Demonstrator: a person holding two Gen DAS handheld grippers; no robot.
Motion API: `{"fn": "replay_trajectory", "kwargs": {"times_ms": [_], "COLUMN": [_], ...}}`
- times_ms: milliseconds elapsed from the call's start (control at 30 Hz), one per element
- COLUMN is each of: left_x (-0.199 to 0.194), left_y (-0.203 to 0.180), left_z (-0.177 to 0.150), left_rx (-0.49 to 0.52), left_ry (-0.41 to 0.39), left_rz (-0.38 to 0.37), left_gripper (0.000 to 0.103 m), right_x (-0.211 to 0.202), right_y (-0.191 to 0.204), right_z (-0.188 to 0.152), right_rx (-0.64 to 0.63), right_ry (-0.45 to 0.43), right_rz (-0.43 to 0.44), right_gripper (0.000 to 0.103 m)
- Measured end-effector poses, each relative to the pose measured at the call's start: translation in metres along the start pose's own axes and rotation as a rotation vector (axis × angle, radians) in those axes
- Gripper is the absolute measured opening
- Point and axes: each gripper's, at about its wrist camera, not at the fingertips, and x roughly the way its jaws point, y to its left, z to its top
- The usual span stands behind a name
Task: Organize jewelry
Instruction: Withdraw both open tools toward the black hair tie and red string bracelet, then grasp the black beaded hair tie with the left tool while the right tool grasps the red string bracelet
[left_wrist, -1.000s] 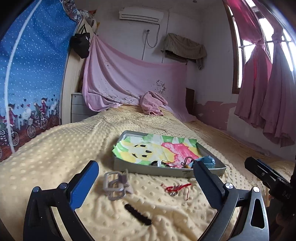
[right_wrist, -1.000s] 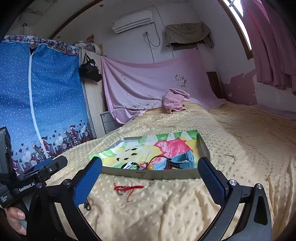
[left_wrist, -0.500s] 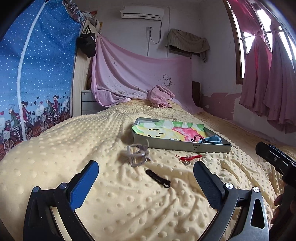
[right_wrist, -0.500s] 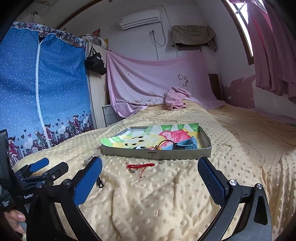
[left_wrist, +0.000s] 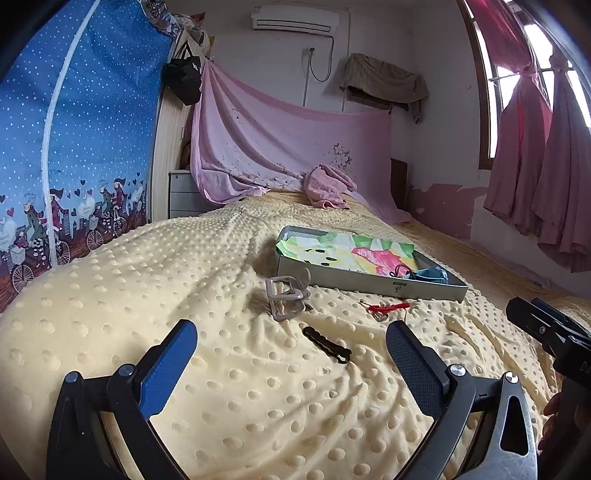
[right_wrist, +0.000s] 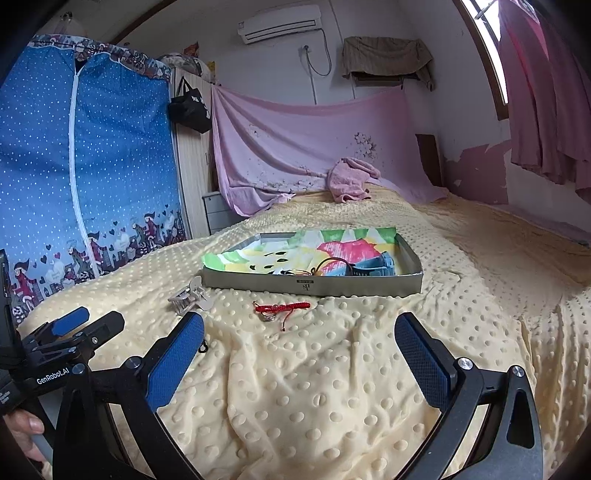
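Both claws empty and spread wide, held low over the yellow dotted blanket (left_wrist: 229, 369) and pointing up the bed toward the grey tray (left_wrist: 369, 284). My left gripper (left_wrist: 291, 354) is released; between its blue pads and a little ahead lies the black beaded strand (left_wrist: 327, 346). Its long axis runs obliquely, near end toward my right pad, far end up and to the left. I judge this the nearest loose piece, and the left hand the better placed for it: in the right wrist view only its tip shows, beside my inner pad. Further ahead the pale hair claw clip (left_wrist: 288, 297) sits just short of the tray's near left corner, and the red cord bracelet (left_wrist: 388, 308) with a small metal ring lies right of it, roughly parallel to the tray's front wall. My right gripper (right_wrist: 299, 354) is also released, nothing between the pads; the red cord bracelet (right_wrist: 282, 308) lies straight ahead of it, long axis across my line of approach, so I judge that one the right hand's. The tray (right_wrist: 314, 286) is lined with bright printed paper and already holds a blue watch strap and some cords at its near right end. Judgement: three pieces remain outside; the oblique strand would need a wrist turn to close across it.
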Motion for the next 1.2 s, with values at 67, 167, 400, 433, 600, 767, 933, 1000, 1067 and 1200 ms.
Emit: {"fn": "replay_trajectory", "kwargs": {"times_ms": [67, 167, 400, 433, 600, 767, 933, 1000, 1067, 1200], "left_x": [0.004, 0.014, 0.039, 0.041, 0.051, 0.064, 0.078, 0.086, 0.092, 0.107], "left_y": [0.001, 0.001, -0.007, -0.008, -0.015, -0.018, -0.023, -0.025, -0.025, -0.021], "left_z": [0.004, 0.008, 0.003, 0.002, -0.002, -0.004, -0.008, -0.011, -0.013, -0.017], "left_rx": [-0.006, -0.002, 0.015, 0.020, 0.040, 0.025, 0.018, 0.013, 0.006, -0.036], "left_ry": [0.000, 0.023, 0.109, 0.117, 0.161, 0.215, 0.280, 0.324, 0.358, 0.422], "left_rz": [-0.002, -0.001, -0.044, -0.052, -0.084, -0.130, -0.179, -0.189, -0.190, -0.183], "left_gripper": [0.103, 0.103, 0.103, 0.101, 0.091, 0.072, 0.053, 0.046, 0.046, 0.033], "right_x": [0.006, 0.017, 0.060, 0.064, 0.084, 0.100, 0.116, 0.124, 0.133, 0.150], "right_y": [0.000, -0.001, -0.016, -0.017, -0.016, -0.014, -0.015, -0.014, -0.014, -0.012], "right_z": [0.005, 0.008, 0.015, 0.015, 0.012, 0.006, -0.003, -0.007, -0.010, -0.015], "right_rx": [-0.009, -0.019, -0.007, -0.008, -0.023, -0.013, 0.007, 0.015, 0.023, 0.032], "right_ry": [-0.003, 0.007, 0.104, 0.114, 0.144, 0.179, 0.236, 0.263, 0.287, 0.327], "right_rz": [0.007, 0.021, 0.072, 0.076, 0.095, 0.117, 0.140, 0.148, 0.159, 0.170], "right_gripper": [0.102, 0.102, 0.102, 0.102, 0.101, 0.101, 0.076, 0.072, 0.065, 0.058]}}
